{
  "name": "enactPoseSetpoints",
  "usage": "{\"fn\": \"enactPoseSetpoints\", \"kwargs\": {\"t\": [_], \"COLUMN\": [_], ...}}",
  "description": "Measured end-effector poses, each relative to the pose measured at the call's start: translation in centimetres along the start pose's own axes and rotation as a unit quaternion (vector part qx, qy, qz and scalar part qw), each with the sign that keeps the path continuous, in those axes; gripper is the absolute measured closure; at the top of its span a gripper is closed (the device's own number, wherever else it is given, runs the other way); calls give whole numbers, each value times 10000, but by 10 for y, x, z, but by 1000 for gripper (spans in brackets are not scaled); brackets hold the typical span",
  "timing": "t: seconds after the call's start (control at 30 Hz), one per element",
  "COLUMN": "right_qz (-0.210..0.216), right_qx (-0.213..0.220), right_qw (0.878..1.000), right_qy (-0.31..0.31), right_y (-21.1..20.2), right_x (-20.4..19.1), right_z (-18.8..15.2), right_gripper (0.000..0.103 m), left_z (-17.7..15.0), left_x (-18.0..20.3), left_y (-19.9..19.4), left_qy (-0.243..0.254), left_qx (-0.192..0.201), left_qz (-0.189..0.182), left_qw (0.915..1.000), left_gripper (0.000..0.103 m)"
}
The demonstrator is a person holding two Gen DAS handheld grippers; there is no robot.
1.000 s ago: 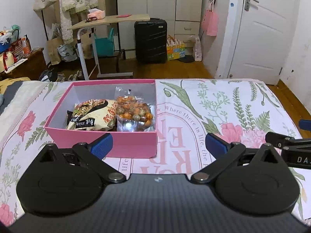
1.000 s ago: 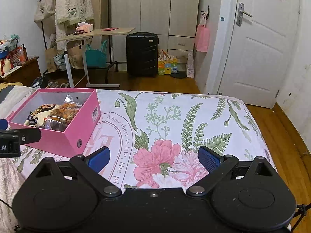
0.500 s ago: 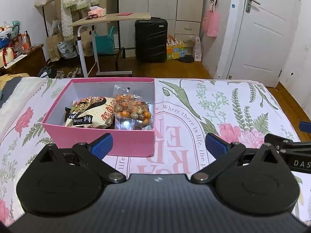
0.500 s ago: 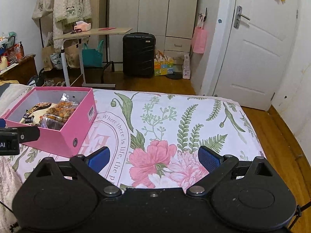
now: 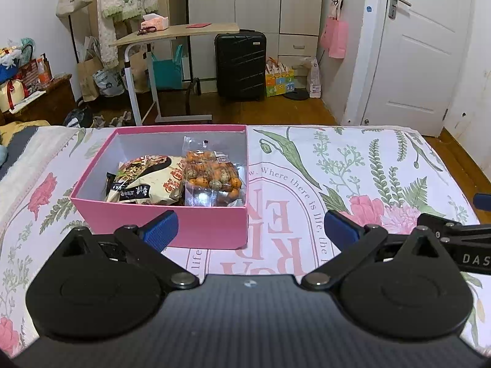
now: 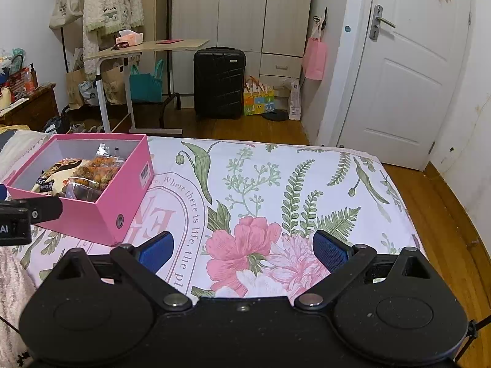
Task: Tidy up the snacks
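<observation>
A pink box [image 5: 196, 228] [image 6: 92, 217] rests on the floral bedspread. Inside it lie a cream and black snack bag [image 5: 147, 181] [image 6: 58, 174] and a clear bag of orange and speckled snacks [image 5: 211, 174] [image 6: 95, 171]. My left gripper [image 5: 250, 230] hovers open just in front of the box's near wall, nothing between its blue pads. My right gripper [image 6: 242, 250] is open over the pink flower print, to the right of the box and apart from it. Each gripper's tip shows at the edge of the other's view.
The floral bedspread [image 6: 276, 190] stretches right of the box to the bed's edge. Beyond the bed are a wooden floor, a rolling side table [image 5: 172, 33], a black suitcase [image 5: 241, 64], wardrobes and a white door [image 6: 408, 86]. Bags clutter the left wall.
Both views have shifted slightly, so the box sits a little lower and nearer in the left wrist view. Both grippers stay open and the snacks in the box have not moved.
</observation>
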State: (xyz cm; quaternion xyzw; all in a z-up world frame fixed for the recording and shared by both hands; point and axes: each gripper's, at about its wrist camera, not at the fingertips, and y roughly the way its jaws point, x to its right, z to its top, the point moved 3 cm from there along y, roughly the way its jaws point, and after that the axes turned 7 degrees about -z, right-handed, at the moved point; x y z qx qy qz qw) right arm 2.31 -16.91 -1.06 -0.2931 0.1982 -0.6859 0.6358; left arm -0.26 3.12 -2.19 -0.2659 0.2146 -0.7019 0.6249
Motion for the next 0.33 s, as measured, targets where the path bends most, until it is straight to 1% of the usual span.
{"fn": "enactPoseSetpoints", "kwargs": {"t": [0.27,0.33], "right_qz": [-4,-5], "right_qx": [-37,-40], "right_qw": [10000,10000], "right_qy": [-23,-26], "right_y": [2,2], "right_x": [-2,-2], "right_z": [-1,-1], "right_gripper": [4,4], "left_z": [-1,-1], "left_x": [0,0], "left_y": [0,-1], "left_qy": [12,-13], "left_qx": [69,67], "left_qz": [100,68], "left_qw": [9999,10000], "left_gripper": [0,0]}}
